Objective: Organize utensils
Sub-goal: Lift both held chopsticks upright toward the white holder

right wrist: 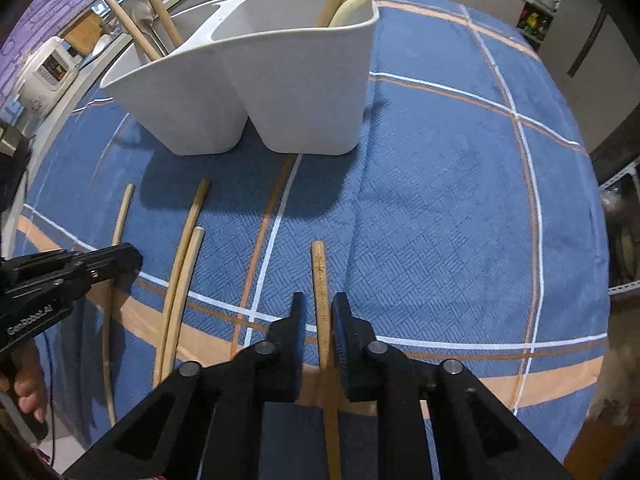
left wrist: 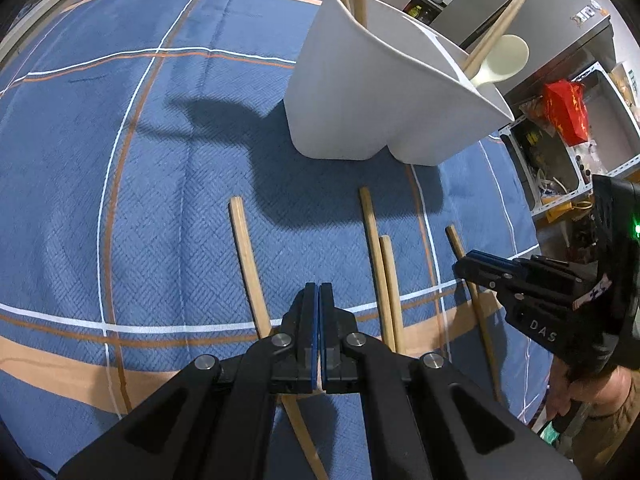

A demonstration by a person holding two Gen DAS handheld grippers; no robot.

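Four loose chopsticks are shown lying on the blue cloth (right wrist: 460,168) in front of the white caddy (right wrist: 248,92), which already holds chopsticks and a spoon. The right gripper (right wrist: 318,316) is seen straddling the rightmost chopstick (right wrist: 320,280); its jaws are nearly closed on the stick, though firm contact of the pads cannot be confirmed. The left gripper (left wrist: 319,312) is pressed fully together with nothing between its fingers, above the leftmost chopstick (left wrist: 246,256). Two risks are judged likely. The thin, round stick may roll or pivot out of a shallow pinch on lifting. The left gripper, being closed, may nudge its chopstick aside if lowered. The middle pair (left wrist: 382,276) lies touching, so both may be dragged together.
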